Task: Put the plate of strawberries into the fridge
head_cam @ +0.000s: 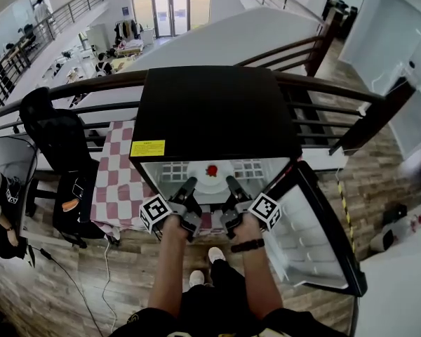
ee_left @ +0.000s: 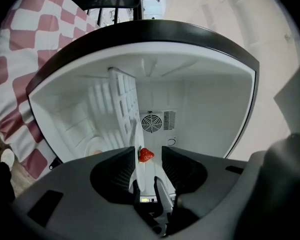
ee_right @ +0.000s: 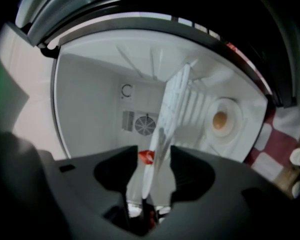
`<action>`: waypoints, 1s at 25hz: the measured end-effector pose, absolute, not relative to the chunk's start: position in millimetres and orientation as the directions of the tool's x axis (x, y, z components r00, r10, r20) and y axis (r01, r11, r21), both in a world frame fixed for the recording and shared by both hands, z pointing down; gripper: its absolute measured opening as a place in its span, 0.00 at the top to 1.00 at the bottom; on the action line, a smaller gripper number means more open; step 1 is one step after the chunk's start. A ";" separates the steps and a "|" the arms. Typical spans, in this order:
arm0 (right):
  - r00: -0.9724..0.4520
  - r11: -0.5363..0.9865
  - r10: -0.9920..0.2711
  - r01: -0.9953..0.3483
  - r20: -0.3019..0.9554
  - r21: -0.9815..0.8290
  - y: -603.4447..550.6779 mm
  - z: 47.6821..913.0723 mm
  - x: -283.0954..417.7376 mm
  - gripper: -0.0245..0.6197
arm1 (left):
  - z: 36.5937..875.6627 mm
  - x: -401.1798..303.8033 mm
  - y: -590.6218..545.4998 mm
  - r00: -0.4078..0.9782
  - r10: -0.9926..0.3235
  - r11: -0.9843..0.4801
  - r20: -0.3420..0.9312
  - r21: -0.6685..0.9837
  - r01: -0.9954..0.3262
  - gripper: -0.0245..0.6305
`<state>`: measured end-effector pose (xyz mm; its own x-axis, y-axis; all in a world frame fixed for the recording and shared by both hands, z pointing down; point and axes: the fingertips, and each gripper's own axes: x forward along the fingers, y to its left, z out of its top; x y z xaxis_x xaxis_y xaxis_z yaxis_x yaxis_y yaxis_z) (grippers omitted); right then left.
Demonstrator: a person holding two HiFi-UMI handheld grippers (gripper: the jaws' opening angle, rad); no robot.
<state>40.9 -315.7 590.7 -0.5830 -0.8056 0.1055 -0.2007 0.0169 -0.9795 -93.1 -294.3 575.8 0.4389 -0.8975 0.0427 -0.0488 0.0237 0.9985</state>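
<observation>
Wooden flooring (head_cam: 77, 286) and a dark railing (head_cam: 91, 86) over a lower hall surround a worktop draped in a red-and-white checked cloth (head_cam: 119, 181). On it stands a black fridge (head_cam: 210, 111) with its door (head_cam: 316, 230) swung wide to the person's right.

Inside the white compartment lies the plate (head_cam: 212, 181), flat on a white wire shelf (ee_left: 124, 99), with a single red strawberry (head_cam: 212, 169) toward its far side. Being round, the plate has no long axis; it lies level with its face up, and both gripper views see it edge-on as a thin white blade.

The left tongs (head_cam: 188, 186) reach in at the plate's left rim. Their jaws stand wide apart with the rim between them, close against one jaw and clear of the other, so nothing is clamped. The right tongs (head_cam: 232, 184) do the same at the right rim: jaws spread wide, the plate's edge between them, a gap showing beside it, with no grip.

Behind the plate a round fan grille (ee_left: 151, 122) sits in the compartment's back wall. Elsewhere in the compartment a small orange-brown oval rests in a round white dish (ee_right: 223, 116).

Left of the worktop stands a black chair (head_cam: 56, 132). The person's white shoes (head_cam: 216, 255) show on the floor below the tongs.
</observation>
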 end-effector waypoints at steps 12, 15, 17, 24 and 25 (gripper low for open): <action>-0.558 0.053 -0.814 -0.346 0.160 -0.937 -288.8 589.9 47.2 0.66 | 580.0 -92.0 -272.8 0.459 -0.879 0.009 0.131 0.966 -0.260 0.71; -0.542 0.082 -0.823 -0.411 0.171 -0.908 -281.4 589.1 52.0 0.66 | 579.0 -93.7 -264.5 0.458 -0.872 -0.031 0.174 0.914 -0.405 0.71; -0.537 0.112 -0.827 -0.451 0.169 -0.886 -277.6 586.2 53.0 0.66 | 575.9 -98.5 -261.0 0.436 -0.878 -0.048 0.198 0.870 -0.491 0.71; -0.535 0.238 -0.822 -0.634 0.195 -0.736 -259.9 572.8 50.0 0.66 | 558.9 -95.7 -247.6 0.426 -0.879 -0.166 0.217 0.698 -0.697 0.71; -0.529 0.253 -0.824 -0.666 0.205 -0.701 -257.5 572.0 49.8 0.66 | 558.9 -92.9 -244.7 0.426 -0.875 -0.184 0.230 0.656 -0.732 0.71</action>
<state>49.8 -257.5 572.0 -0.5288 -0.8237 0.2050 -0.6664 0.2534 -0.7012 -92.9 -244.7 558.9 0.4265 -0.8746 0.2304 -0.7322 -0.1843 0.6557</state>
